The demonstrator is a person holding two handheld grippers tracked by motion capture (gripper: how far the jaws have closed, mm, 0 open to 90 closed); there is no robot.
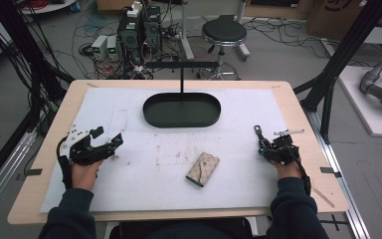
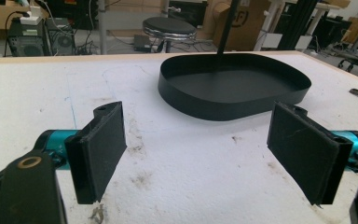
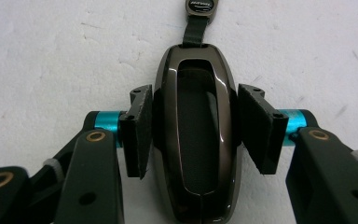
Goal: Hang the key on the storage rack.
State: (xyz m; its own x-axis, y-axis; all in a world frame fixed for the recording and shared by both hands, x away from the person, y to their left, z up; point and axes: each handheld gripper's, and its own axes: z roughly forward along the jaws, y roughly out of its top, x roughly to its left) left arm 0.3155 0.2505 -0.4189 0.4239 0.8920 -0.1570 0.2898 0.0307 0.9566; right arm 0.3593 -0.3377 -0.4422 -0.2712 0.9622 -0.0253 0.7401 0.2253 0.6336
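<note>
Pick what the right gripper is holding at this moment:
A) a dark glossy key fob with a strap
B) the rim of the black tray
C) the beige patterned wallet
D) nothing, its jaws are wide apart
A. In the right gripper view, the right gripper has both pads pressed against the sides of the key fob, while the wallet lies apart on the white mat.

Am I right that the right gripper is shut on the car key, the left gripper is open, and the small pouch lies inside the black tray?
Not quite. The small pouch lies on the white mat, nearer the person than the black tray, as the high view shows. The rest holds: the right gripper is shut on the car key, and the left gripper is open.
</note>
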